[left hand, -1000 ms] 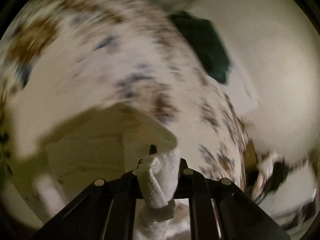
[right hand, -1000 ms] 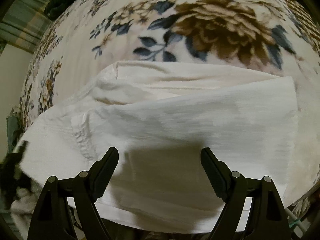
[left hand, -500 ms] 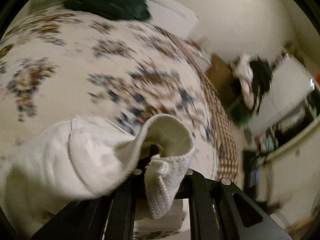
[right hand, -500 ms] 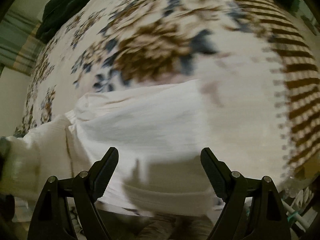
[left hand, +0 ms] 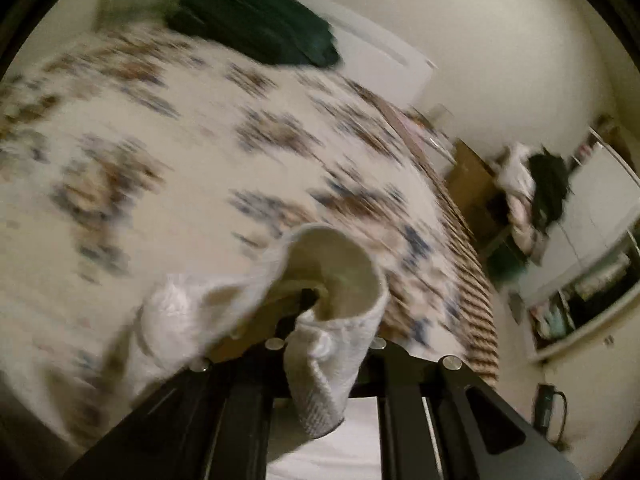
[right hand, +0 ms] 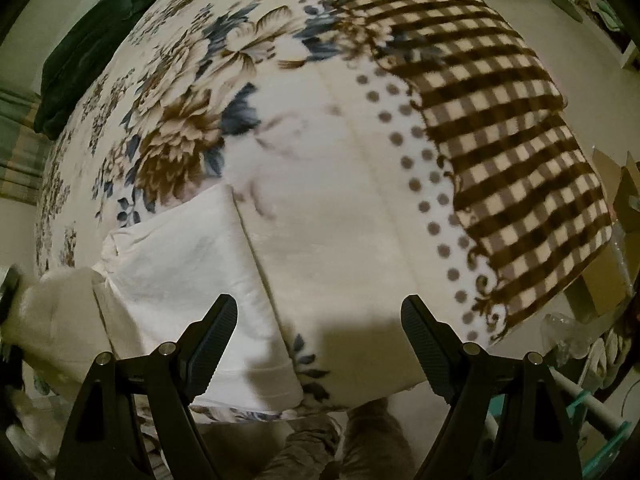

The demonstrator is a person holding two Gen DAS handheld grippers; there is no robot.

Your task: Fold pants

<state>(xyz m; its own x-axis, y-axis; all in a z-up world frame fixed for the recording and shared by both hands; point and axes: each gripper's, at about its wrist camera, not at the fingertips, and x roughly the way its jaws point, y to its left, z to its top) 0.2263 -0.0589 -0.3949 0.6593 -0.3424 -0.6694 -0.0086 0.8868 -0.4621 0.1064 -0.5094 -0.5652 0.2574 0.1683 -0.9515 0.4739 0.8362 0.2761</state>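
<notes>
The left tongs (left hand: 320,320) pinch a bunched edge of the white pants (right hand: 188,264), which lie on the floral bed (right hand: 320,184), while the right tongs (right hand: 318,322) hang wide and empty above them.

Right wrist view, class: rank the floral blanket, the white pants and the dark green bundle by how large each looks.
1. Floral blanket, filling most of the view.
2. White pants, near the camera, so enlarged.
3. Dark green bundle, far away at the edge; true size uncertain.

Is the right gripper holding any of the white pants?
No: the right gripper has its jaws wide apart and empty above the white pants on the floral blanket.
</notes>
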